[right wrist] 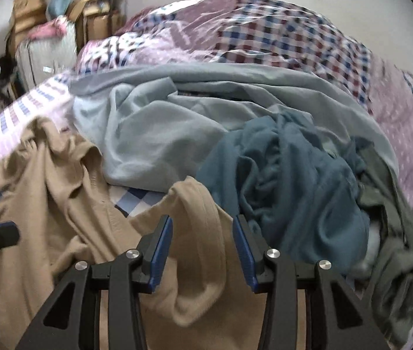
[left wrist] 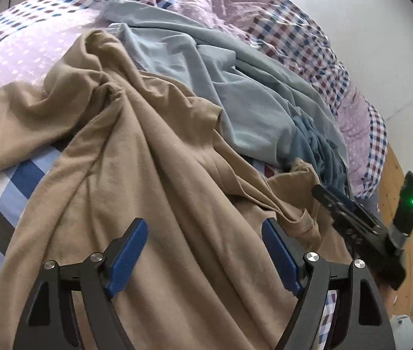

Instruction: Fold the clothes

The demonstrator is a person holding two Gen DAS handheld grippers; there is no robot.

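A tan garment [left wrist: 153, 157] lies crumpled across the bed. My left gripper [left wrist: 205, 227] hovers over its middle, jaws wide open with nothing between them. My right gripper [right wrist: 202, 224] stands over a raised fold of the tan garment [right wrist: 194, 204] at the bed's near edge. The fold sits between its blue pads [right wrist: 162, 248], which stand partly apart, and I see no firm pinch. In the left wrist view the right gripper [left wrist: 337, 207] shows at the garment's right end. A light blue garment [right wrist: 153, 128] and a teal one [right wrist: 288, 180] lie beyond.
An olive garment [right wrist: 396, 233] is heaped at the right. The checked bedcover [left wrist: 16, 67] and a bunched quilt [right wrist: 264, 35] fill the far side. Boxes and a suitcase [right wrist: 45, 52] stand by the wall. The wooden floor [left wrist: 393, 180] shows past the bed's right edge.
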